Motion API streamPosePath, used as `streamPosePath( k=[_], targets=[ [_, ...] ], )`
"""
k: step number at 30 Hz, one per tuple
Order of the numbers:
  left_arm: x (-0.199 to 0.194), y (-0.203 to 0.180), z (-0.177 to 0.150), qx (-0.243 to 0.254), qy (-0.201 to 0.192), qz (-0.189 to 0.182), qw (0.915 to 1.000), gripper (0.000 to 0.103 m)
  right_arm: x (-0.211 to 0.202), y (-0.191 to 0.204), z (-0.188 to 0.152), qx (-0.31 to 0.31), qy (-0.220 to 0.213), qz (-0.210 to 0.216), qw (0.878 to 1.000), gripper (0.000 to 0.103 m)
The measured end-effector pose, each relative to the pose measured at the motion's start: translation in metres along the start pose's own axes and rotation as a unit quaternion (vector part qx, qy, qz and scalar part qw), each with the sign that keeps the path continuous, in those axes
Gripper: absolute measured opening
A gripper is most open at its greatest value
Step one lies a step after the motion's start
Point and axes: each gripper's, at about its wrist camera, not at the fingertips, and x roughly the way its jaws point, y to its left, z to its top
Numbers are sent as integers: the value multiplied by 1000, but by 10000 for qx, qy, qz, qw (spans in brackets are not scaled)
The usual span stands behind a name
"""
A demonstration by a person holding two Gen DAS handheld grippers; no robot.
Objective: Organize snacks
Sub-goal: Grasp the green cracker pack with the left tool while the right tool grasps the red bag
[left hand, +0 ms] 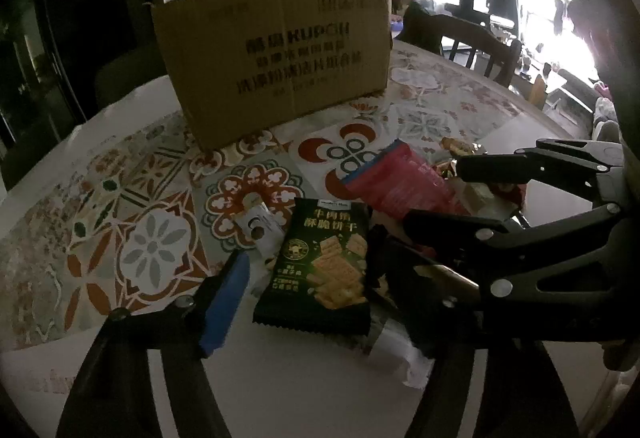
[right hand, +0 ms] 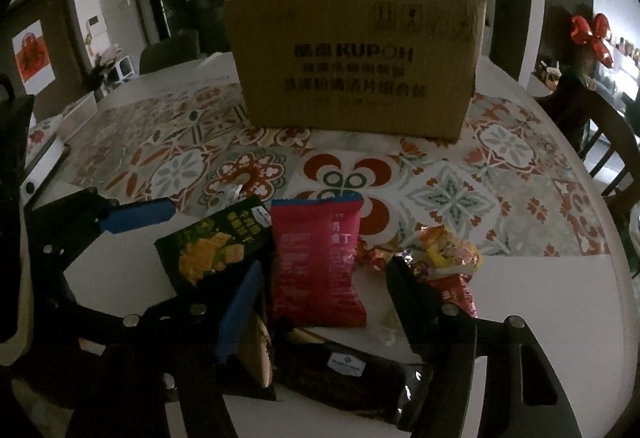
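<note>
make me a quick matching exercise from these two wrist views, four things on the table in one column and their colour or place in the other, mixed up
Things:
1. cardboard box
2. cracker packet
3. red snack bag
4. foil-wrapped candies

Descriptions:
A. dark green, printed with golden crackers
B. brown, standing at the back of the patterned mat
C. small and shiny, heaped to the right of the other packets in the right wrist view
D. red with a blue strip along its top edge

Pairs: 1-B, 2-A, 3-D, 4-C
</note>
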Motion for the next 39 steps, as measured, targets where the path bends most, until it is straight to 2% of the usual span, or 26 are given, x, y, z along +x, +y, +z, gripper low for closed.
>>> streamPosePath(
  k=[3, 8, 12, 15, 17, 30, 39],
  targets=[
    [3, 2, 0, -89, 32, -50, 9999, 66, 3, -1, 1, 40, 18, 7, 10000, 63],
    [5, 2, 0, -134, 39, -135, 9998, 52, 6, -4, 2, 101, 44, 19, 9999, 58],
    [4, 1, -1, -129, 9, -124, 9998, 48, 8, -6, 1, 163, 82, 94, 9998, 53],
    [3, 1, -1, -170, 7, -110, 9998, 47, 9, -5, 1, 130, 104, 132, 9998, 41],
    [2, 3, -1, -258, 5, -120, 9996, 47, 9, -5, 1, 91, 101, 97, 9999, 40],
    [-22, 11, 7, -708, -284, -46, 9971, 47, -4, -3, 2, 104, 5, 120, 9999, 39],
    [-54, 10, 17, -902, -698, 117, 9934, 47, -33, -4, 9, 159, -381, 95, 9991, 39]
  ],
)
